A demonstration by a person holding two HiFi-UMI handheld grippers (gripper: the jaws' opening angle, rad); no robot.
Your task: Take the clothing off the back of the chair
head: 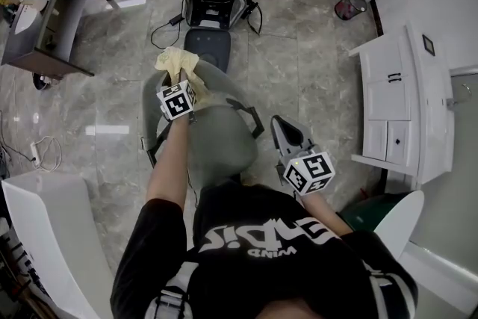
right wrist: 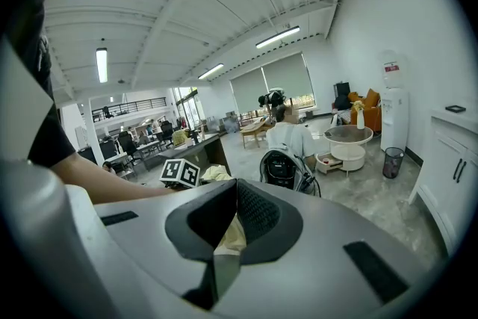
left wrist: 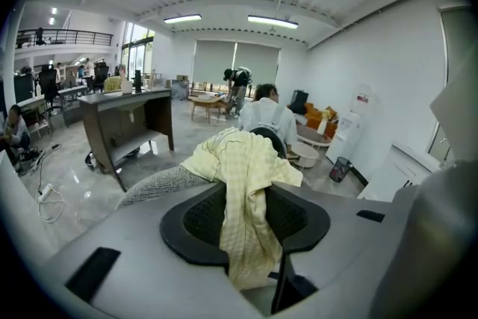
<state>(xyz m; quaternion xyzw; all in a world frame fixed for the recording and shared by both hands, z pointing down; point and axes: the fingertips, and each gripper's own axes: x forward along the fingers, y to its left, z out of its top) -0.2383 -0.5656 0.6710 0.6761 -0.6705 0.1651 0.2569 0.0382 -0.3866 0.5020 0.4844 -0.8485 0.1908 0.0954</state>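
A pale yellow garment [head: 176,62] lies bunched on the top edge of a grey fabric chair [head: 216,138]. My left gripper [head: 178,80] reaches over the chair and is shut on it. In the left gripper view the garment [left wrist: 243,183] hangs down between the black pads [left wrist: 198,219], which pinch it, with the chair's grey fabric [left wrist: 160,183] just behind. My right gripper [head: 284,131] hovers to the right of the chair, apart from the garment. Its jaws [right wrist: 233,194] are shut with nothing held; the garment [right wrist: 216,174] shows beyond them.
A seated person in white with a black backpack [head: 215,0] is just past the chair. A dark desk [head: 52,19] stands at the left, a white cabinet [head: 407,108] at the right, a white panel [head: 45,228] at the near left. Cables [head: 168,30] lie on the floor.
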